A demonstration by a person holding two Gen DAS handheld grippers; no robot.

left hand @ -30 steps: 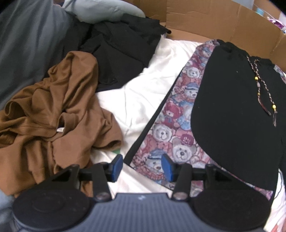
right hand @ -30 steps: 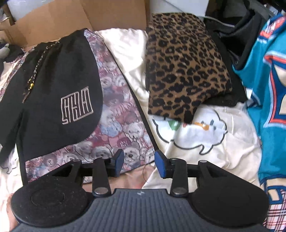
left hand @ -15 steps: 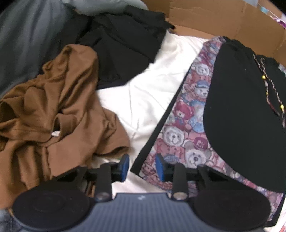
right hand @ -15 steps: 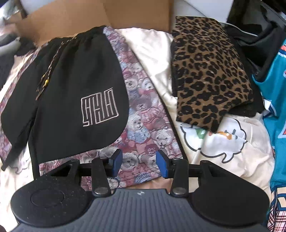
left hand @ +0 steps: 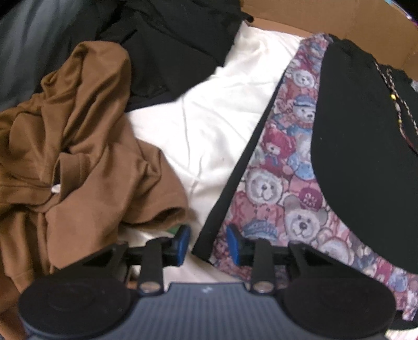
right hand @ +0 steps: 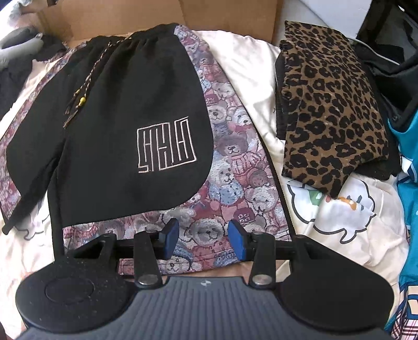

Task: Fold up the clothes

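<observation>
Black shorts with teddy-bear print side panels (right hand: 146,125) lie flat on a cream sheet (right hand: 250,60), waistband at the far end, a beaded drawstring on the front. In the left wrist view the same shorts (left hand: 282,183) fill the right half. My left gripper (left hand: 207,243) is open, its fingertips straddling the black-trimmed bottom left corner of the hem. My right gripper (right hand: 203,242) is open just above the bear-print hem of the right leg. Nothing is clamped in either one.
A crumpled brown garment (left hand: 78,162) lies left of the shorts, with black clothes (left hand: 169,47) behind it. A folded leopard-print piece (right hand: 329,104) sits right of the shorts, a teal jersey (right hand: 407,198) at the far right. Cardboard (right hand: 130,15) walls the far side.
Both grippers slid over the shorts' hem: the left reached the bottom left corner, the right came in over the right leg's lower edge. Both stayed open.
</observation>
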